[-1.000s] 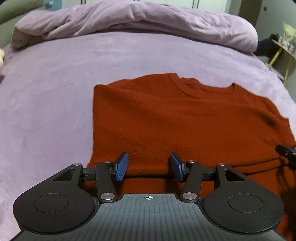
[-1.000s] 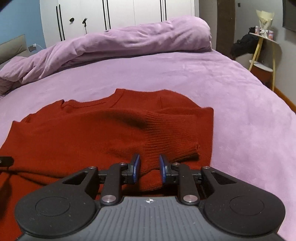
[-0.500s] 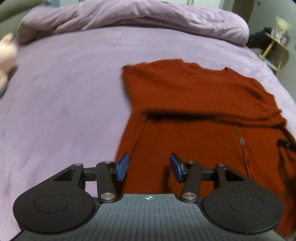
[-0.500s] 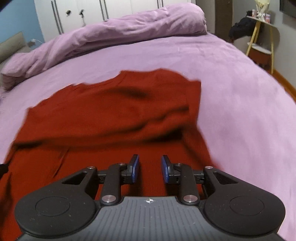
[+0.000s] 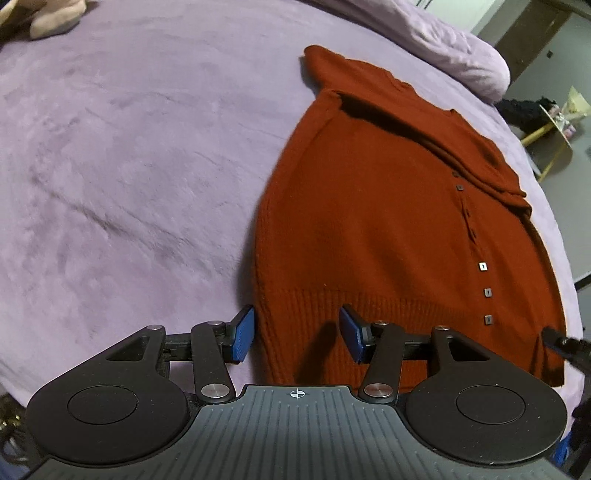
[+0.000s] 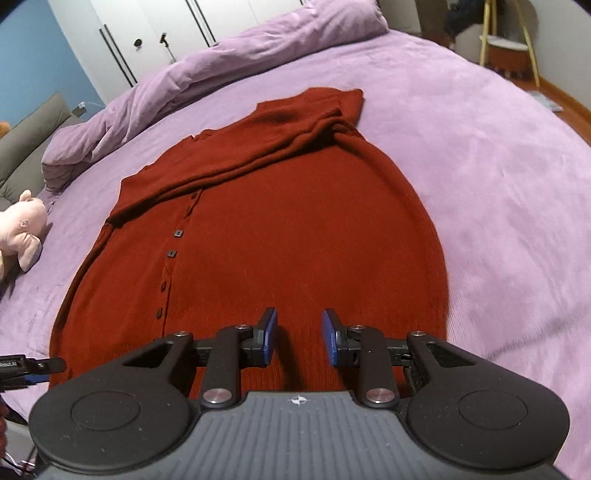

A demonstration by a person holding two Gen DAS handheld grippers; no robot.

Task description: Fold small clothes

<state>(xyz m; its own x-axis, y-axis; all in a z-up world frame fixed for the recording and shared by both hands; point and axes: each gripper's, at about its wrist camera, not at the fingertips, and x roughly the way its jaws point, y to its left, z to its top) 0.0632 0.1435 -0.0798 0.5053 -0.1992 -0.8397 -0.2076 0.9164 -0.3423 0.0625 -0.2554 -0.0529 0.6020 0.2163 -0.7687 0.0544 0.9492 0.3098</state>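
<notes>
Your left gripper [image 5: 295,336] is hovering with its jaws standing apart over the near-left corner of the rust-red cardigan [image 5: 388,229], astride the ribbed hem [image 5: 332,306]; nothing is pinched between the blue pads [image 5: 242,338]. Your right gripper [image 6: 298,338] is also gaping, its jaws narrower and having just been opening, with only cardigan fabric lying below them and nothing clamped.

You are looking at the cardigan lying flat on the purple bedspread [image 5: 129,166], hem towards you and collar at the far end. Both sleeves [image 6: 258,155] are lying folded across the chest in a band running from side to side. A line of small square buttons [image 5: 483,266] is running down the front placket towards the hem.

Beyond the cardigan, a bunched purple duvet [image 6: 240,62] is lying along the far edge of the bed. A pink plush toy [image 6: 22,229] is sitting on the bedspread, well apart from the cardigan on its left side. White wardrobe doors [image 6: 147,33] are standing behind the bed.
</notes>
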